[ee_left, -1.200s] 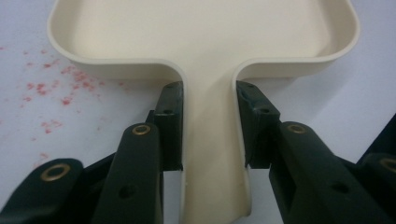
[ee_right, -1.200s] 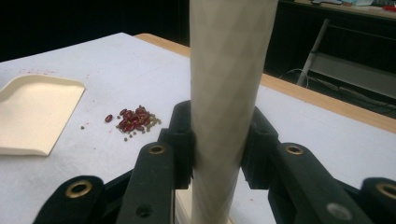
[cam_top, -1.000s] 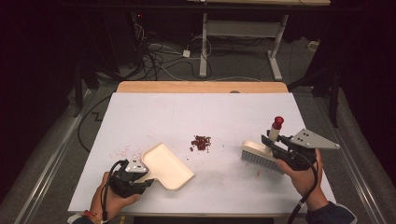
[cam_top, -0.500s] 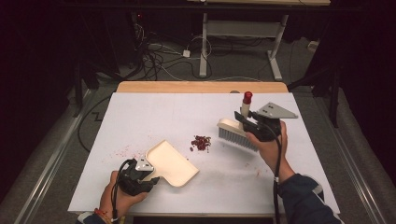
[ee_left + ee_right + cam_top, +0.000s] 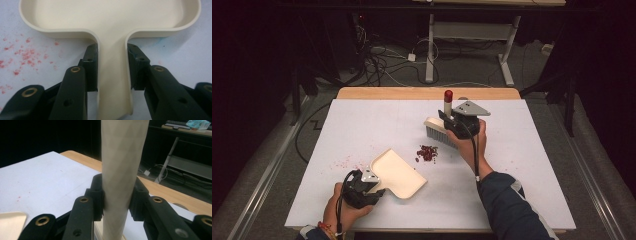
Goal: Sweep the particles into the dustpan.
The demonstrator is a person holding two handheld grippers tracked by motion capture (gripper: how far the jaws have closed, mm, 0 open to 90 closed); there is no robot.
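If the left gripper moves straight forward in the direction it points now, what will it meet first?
Probably the red crumbs. The left gripper, shut on the dustpan handle, points past the pan's open edge toward that small pile; depth from above is uncertain.

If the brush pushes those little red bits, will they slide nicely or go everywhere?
The red bits look like tiny loose crumbs, so they would probably scatter rather than move as one clump. Red specks already smeared near the dustpan suggest they crush or stain easily. They seem very light.
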